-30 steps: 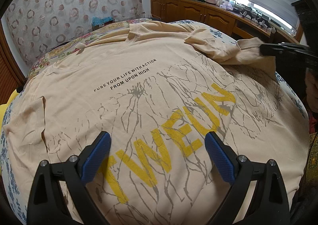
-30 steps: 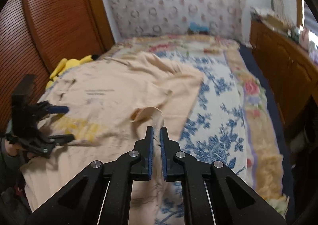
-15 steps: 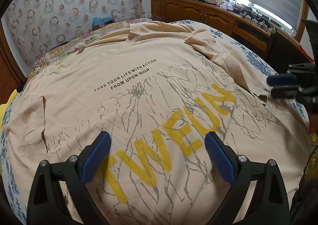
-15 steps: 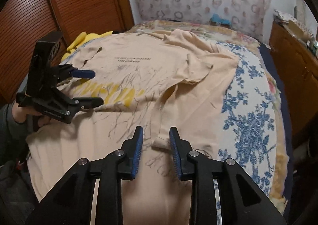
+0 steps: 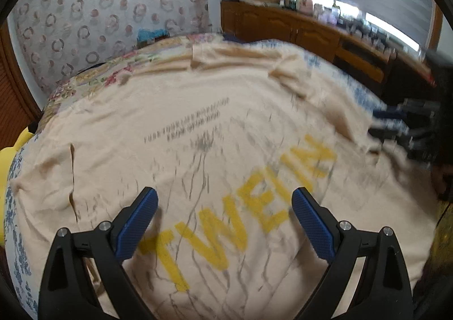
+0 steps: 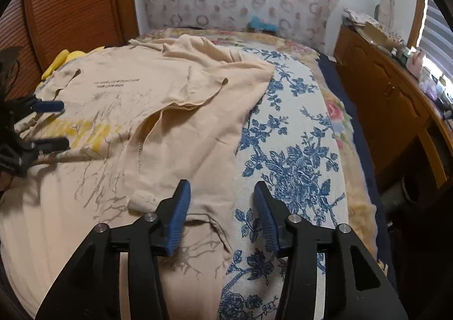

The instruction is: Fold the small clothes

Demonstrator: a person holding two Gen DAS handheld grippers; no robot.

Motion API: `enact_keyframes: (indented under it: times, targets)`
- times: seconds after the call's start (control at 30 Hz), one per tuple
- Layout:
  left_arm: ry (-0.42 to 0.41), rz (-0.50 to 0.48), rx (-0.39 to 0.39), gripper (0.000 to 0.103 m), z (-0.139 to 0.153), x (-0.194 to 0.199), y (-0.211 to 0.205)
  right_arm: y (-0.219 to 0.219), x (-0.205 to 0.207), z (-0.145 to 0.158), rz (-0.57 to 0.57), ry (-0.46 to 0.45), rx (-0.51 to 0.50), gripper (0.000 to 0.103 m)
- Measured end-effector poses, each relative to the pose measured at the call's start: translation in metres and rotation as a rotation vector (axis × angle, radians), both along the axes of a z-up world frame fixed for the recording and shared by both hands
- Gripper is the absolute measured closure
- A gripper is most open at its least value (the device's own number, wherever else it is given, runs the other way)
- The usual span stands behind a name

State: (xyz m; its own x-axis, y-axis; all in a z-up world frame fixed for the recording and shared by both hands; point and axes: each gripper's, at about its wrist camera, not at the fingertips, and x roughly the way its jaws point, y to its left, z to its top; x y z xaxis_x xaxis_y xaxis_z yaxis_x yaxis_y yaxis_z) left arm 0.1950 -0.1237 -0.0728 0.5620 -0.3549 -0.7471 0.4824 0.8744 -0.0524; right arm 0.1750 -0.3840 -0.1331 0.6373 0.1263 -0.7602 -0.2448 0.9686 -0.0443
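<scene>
T-shirt (image 6: 175,110) lies soft and limp on the bed (image 6: 297,150). Both claws, left (image 5: 225,223) and right (image 6: 220,218), gape wide and empty. Best pinch its hem beside the bed's edge.

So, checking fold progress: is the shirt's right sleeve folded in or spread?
Folded in: the sleeve lies over the t-shirt body, cuff toward the print.

Small print on T-shirt (image 5: 187,127) blurred
</scene>
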Motion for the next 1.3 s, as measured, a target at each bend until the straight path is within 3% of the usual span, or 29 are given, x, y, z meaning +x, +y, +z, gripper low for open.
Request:
enact_keyframes:
  times: [0.07, 0.2, 0.27, 0.53, 0.67, 0.97, 1.03, 1.13, 1.3]
  targets:
    - [-0.005, -0.011, -0.045, 0.006, 0.012, 0.004, -0.004, -0.005, 0.001, -0.002, -0.011, 0.003, 0.022, 0.046]
    - [-0.04, -0.066, -0.096, 0.007, 0.038, 0.012, -0.025, -0.008, -0.001, -0.003, -0.021, 0.005, 0.045, 0.043]
    - [-0.031, -0.096, -0.114, 0.015, 0.044, 0.02, -0.038, -0.008, -0.002, -0.003, -0.033, -0.002, 0.023, 0.034]
    - [0.093, -0.169, -0.192, 0.054, 0.035, 0.06, -0.089, -0.016, -0.003, -0.004, -0.058, -0.004, 0.017, 0.029]
    - [0.122, -0.21, -0.174, 0.066, 0.028, 0.066, -0.114, -0.013, 0.0, -0.004, -0.06, -0.003, 0.02, 0.028]
    - [0.149, -0.228, -0.054, 0.069, 0.005, 0.071, -0.143, -0.015, 0.001, -0.004, -0.061, -0.003, 0.019, 0.027]
    - [0.125, -0.235, -0.033, 0.069, 0.003, 0.07, -0.146, -0.015, 0.001, -0.004, -0.061, -0.003, 0.019, 0.027]
    - [0.075, -0.223, 0.025, 0.092, 0.003, 0.065, -0.148, -0.015, 0.001, -0.005, -0.061, -0.003, 0.019, 0.027]
    - [0.026, -0.135, 0.078, 0.094, 0.004, 0.065, -0.13, -0.016, 0.002, -0.005, -0.062, -0.004, 0.019, 0.027]
